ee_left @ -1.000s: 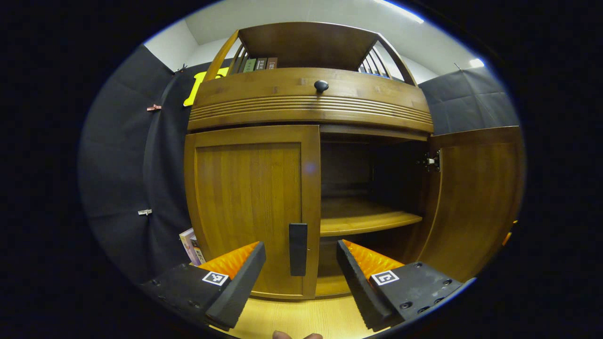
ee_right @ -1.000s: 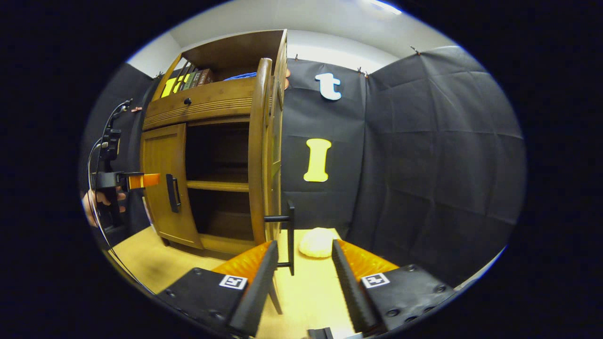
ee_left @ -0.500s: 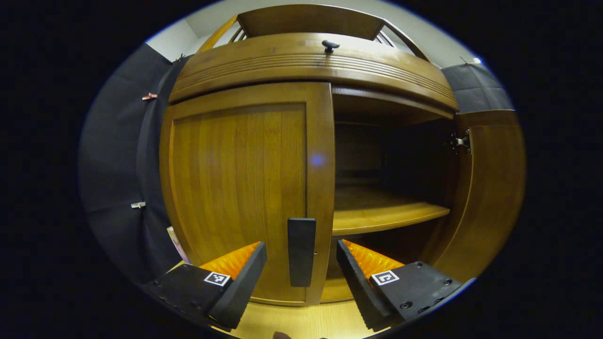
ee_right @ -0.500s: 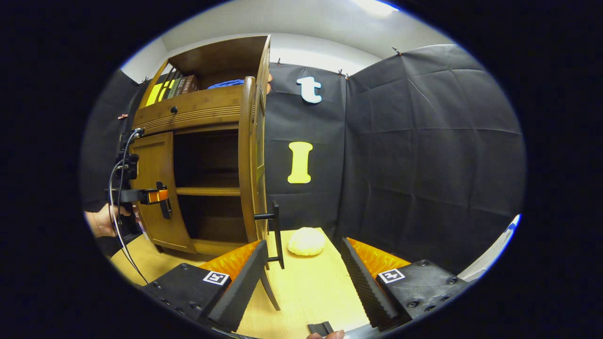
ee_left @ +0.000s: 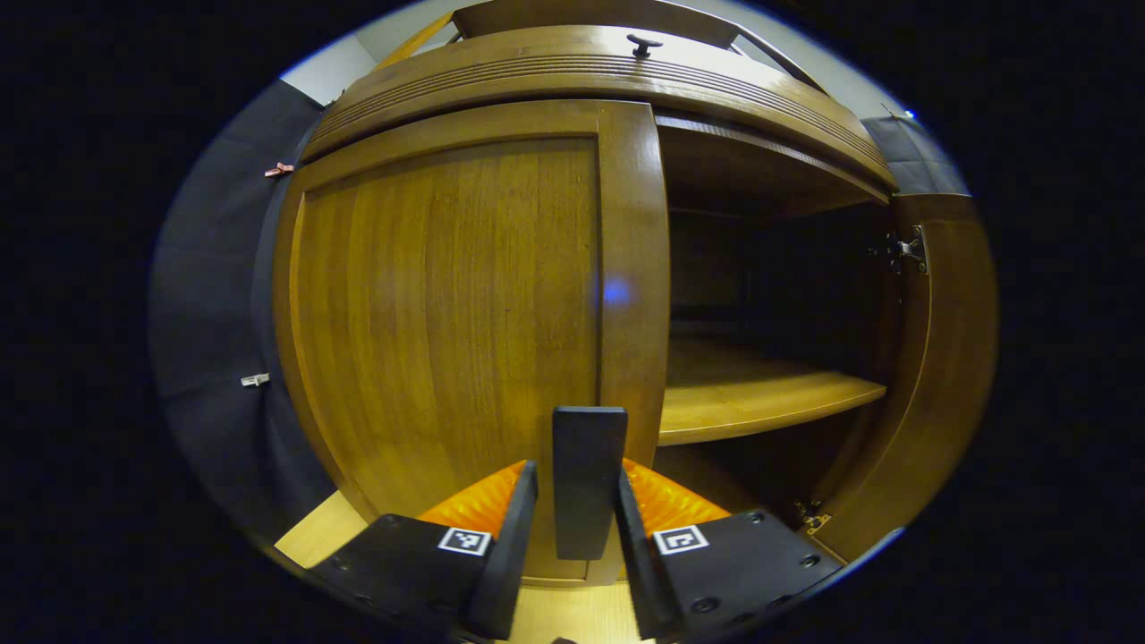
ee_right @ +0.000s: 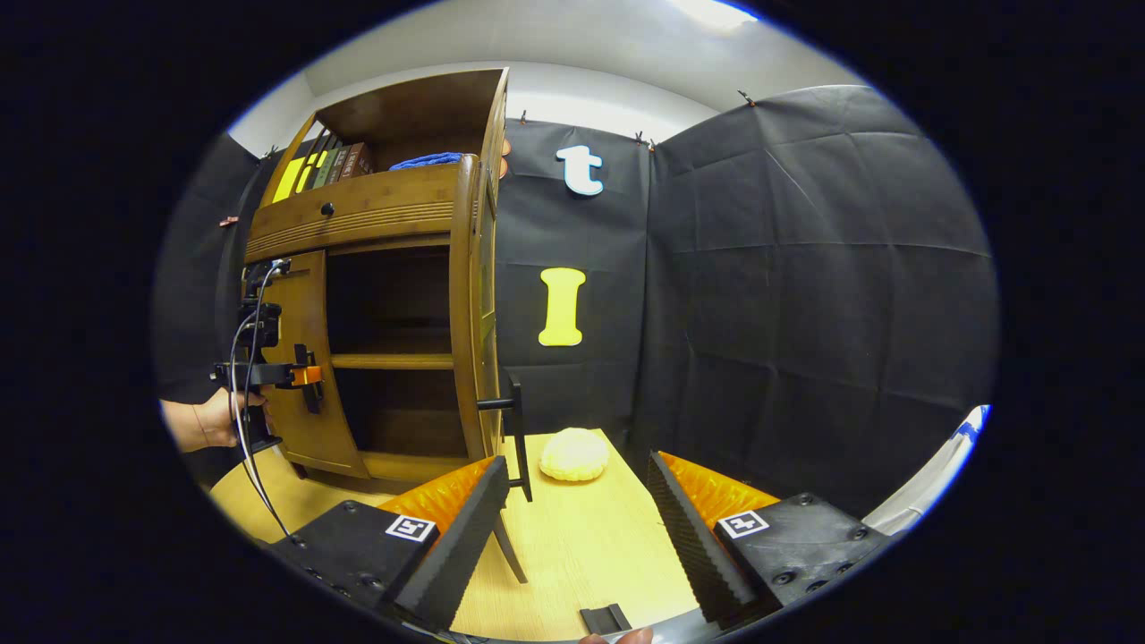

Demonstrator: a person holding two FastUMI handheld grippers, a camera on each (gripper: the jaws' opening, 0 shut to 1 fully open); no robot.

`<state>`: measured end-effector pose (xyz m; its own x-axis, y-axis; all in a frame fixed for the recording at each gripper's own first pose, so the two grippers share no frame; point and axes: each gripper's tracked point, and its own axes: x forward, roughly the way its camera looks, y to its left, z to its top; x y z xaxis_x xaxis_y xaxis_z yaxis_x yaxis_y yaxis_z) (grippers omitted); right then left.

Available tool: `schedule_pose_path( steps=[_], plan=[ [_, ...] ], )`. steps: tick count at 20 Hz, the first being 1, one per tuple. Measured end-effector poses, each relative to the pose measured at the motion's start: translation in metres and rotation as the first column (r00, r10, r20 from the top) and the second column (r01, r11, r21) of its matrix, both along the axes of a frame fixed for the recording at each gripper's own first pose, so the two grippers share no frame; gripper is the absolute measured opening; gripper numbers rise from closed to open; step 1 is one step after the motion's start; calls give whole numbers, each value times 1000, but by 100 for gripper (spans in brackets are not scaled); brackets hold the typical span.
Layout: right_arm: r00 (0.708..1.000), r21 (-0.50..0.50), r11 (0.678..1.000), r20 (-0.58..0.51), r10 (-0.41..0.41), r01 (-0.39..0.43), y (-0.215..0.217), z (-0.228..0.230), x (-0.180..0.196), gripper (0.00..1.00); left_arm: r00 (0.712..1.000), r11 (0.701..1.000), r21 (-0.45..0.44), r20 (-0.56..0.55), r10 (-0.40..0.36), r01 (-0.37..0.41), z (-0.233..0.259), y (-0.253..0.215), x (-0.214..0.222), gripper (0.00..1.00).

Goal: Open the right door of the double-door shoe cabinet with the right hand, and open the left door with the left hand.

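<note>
The left gripper (ee_left: 572,546) is held level and pointed straight ahead, its two fingers drawn in close on either side of the left door handle (ee_left: 588,478), with both pads apparently pressed against that handle. In the right gripper view, the left gripper (ee_right: 304,374) is seen from the side, carried horizontally by a hand (ee_right: 210,419) wrapped around its grip, with a cable hanging from it. The right gripper (ee_right: 572,528) is held free above the tabletop (ee_right: 581,555) with its fingers spread wide apart and nothing between them.
</note>
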<state>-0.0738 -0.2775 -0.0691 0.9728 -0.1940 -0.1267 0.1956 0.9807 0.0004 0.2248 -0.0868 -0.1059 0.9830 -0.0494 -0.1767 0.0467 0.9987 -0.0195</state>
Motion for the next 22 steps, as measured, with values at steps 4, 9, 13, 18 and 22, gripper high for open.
schedule_pose_path(
  steps=[4, 9, 13, 18, 22],
  plan=[
    [1000, -2, 1000, 13, 12, -11, 10, 6, -1, 98, 1000, 1000, 15, -6, 13, -13, 0, 1, -2, 34],
    [999, -15, 999, 24, 40, -40, 30, 10, 2, 99, 999, 999, 15, 13, -30, 30, 2, 6, -33, 32],
    [998, -12, 998, 32, 56, -55, 49, 9, 7, 99, 999, 999, -1, 21, -45, 45, 1, 19, -68, 32],
    [994, -7, 995, 48, 101, -101, 86, 8, 15, 99, 998, 998, 1, 21, -61, 61, 2, 40, -107, 31],
    [989, 6, 991, 53, 135, -135, 115, 6, 23, 99, 998, 998, 0, 21, -60, 60, 1, 62, -137, 31]
  ],
)
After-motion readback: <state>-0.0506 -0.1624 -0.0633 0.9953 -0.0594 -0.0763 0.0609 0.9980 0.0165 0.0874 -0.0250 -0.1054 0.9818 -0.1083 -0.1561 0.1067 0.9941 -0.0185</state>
